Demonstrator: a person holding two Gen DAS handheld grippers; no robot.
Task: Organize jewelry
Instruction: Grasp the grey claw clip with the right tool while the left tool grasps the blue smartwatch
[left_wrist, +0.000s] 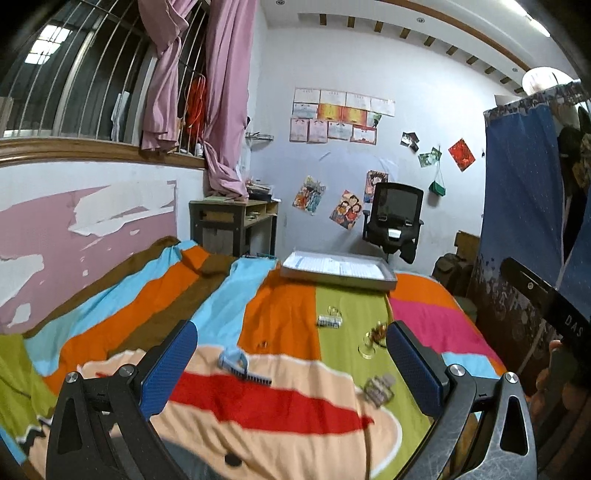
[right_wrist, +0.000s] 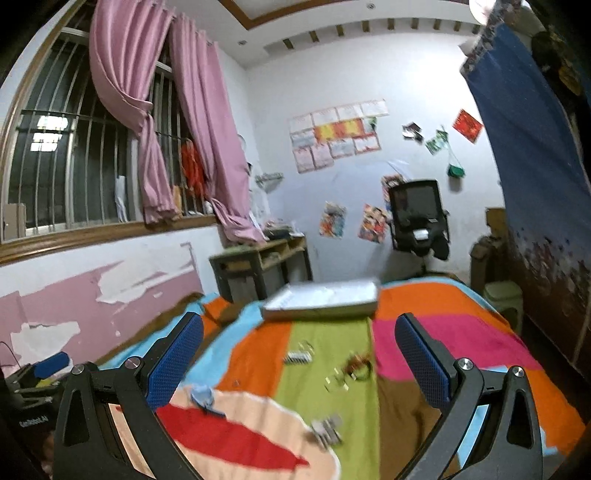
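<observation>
Gaping wide, both grippers hang above the bed with nothing between their blue pads — the left gripper (left_wrist: 291, 354) and the right gripper (right_wrist: 299, 350) alike.

In the left view, a blue comb clip (left_wrist: 240, 365) lies on the blanket (left_wrist: 280, 406) just ahead of the left finger. Near the right finger rest a grey clip (left_wrist: 378, 389) and, farther on, a gold tangle (left_wrist: 375, 334) with a ring-shaped piece. A silver clip (left_wrist: 328, 320) sits on the green stripe beyond them, well apart from the comb clip.

The right view is blurred, yet shows the same pieces: comb clip (right_wrist: 205, 400), grey clip (right_wrist: 327, 428), gold tangle (right_wrist: 356, 367), silver clip (right_wrist: 297, 357).

At the far end of the bed lies a flat tray (left_wrist: 338, 275) — also seen at (right_wrist: 321, 301) — with pale compartments; what they hold cannot be made out. Behind it stand a desk (left_wrist: 232, 218) and a black chair (left_wrist: 395, 218).
</observation>
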